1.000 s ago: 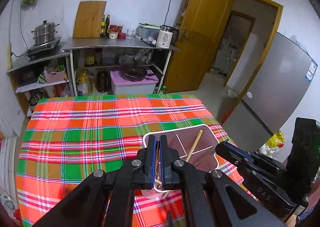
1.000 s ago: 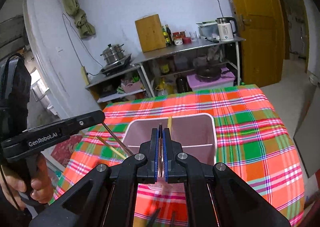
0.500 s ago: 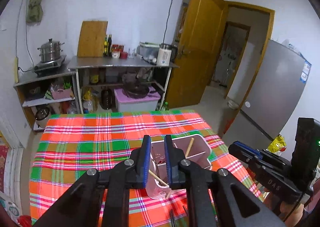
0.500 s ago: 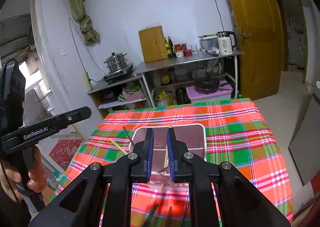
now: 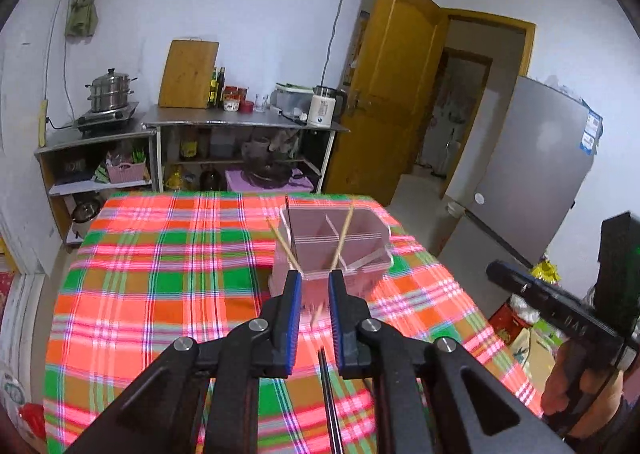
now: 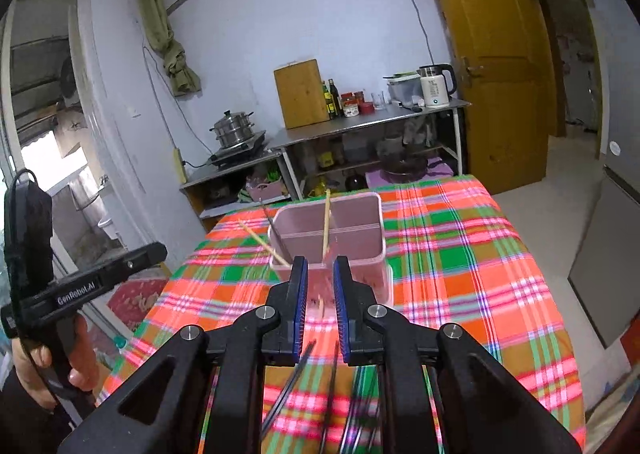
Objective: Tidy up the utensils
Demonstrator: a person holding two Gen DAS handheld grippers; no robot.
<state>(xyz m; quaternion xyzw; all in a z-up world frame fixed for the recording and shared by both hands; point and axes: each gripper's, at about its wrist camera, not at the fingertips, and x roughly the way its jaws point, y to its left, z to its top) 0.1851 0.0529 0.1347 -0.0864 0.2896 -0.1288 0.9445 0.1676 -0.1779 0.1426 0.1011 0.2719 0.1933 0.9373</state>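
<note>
- The left gripper (image 5: 314,282) has its jaws a little apart, with nothing gripped; its blue pads (image 5: 295,318) frame the near wall of the holder.
- The right gripper (image 6: 320,268) is also slightly parted and holds nothing.
- The holder (image 5: 370,232), a pink box with clear dividers, stands on the plaid cloth (image 5: 160,254) of the table, just beyond both grippers' tips.
- In the holder, two wooden chopsticks lean out: one (image 5: 344,232) tilts to the right, the other (image 5: 282,244) to the left over the rim.
- A thin dark chopstick (image 5: 289,222) also stands in the holder, near its left side.
- More dark chopsticks (image 6: 288,390) lie on the cloth beneath the right gripper, blurred.
- A dark pair (image 5: 330,402) lies on the cloth under the left gripper.
- From the right wrist view, a hand (image 6: 60,358) grips the left tool's handle at the left edge.
- Behind the table, a steel shelf (image 5: 240,122) carries a cutting board (image 5: 188,74), bottles and a kettle (image 5: 322,110).
</note>
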